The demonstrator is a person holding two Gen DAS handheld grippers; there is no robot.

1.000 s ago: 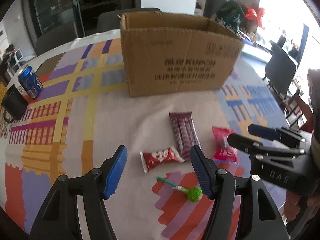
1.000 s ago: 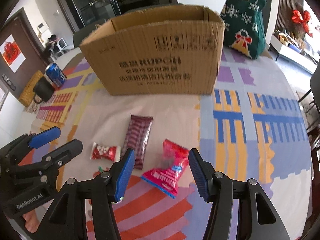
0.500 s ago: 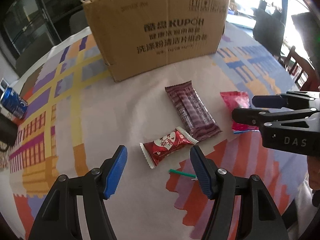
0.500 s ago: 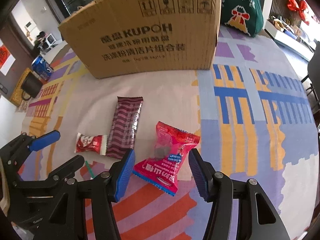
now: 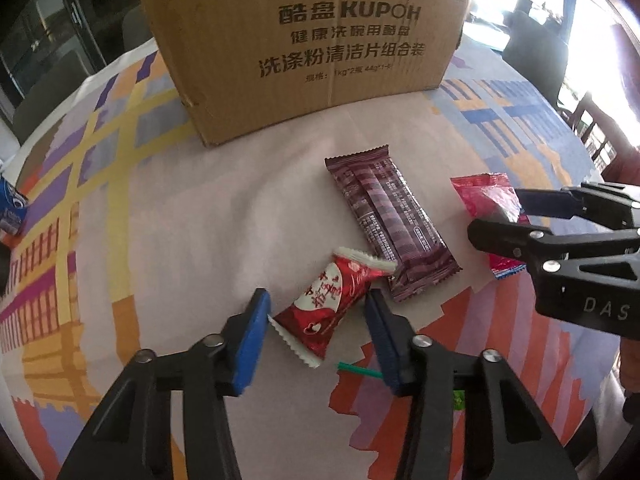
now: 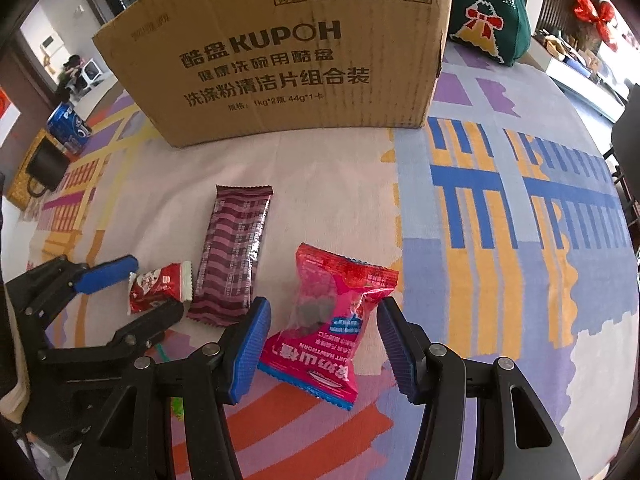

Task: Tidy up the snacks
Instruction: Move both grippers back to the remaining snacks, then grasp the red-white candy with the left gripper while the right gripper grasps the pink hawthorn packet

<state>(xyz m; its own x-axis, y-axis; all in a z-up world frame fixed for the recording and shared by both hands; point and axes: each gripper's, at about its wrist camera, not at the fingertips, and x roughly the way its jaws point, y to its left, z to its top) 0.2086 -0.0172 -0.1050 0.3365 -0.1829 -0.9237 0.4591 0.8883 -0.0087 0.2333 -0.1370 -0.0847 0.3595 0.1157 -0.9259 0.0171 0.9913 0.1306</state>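
Brown cardboard box, maroon-striped bar (pink hawthorn packet beside)

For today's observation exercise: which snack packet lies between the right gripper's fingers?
The pink hawthorn packet; the long purple bar and small red candy lie further left.

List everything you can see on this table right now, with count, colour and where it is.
Cardboard box: one, brown, back of table.
Long wrapper bar: one, maroon, centre.
Small candy packet: one, red and white, between left tongs' pads.
Hawthorn snack bag: one, pink-red, between right tongs' pads.
Lollipop stick: one, green, near edge.
Soda can: one, blue, far left.
Mug: one, black, by can.
Knitted bag: one, green, behind box.
Tablecloth: one, multicoloured.
Left tongs: blue pads, just been closing.
Right tongs: blue pads, open.
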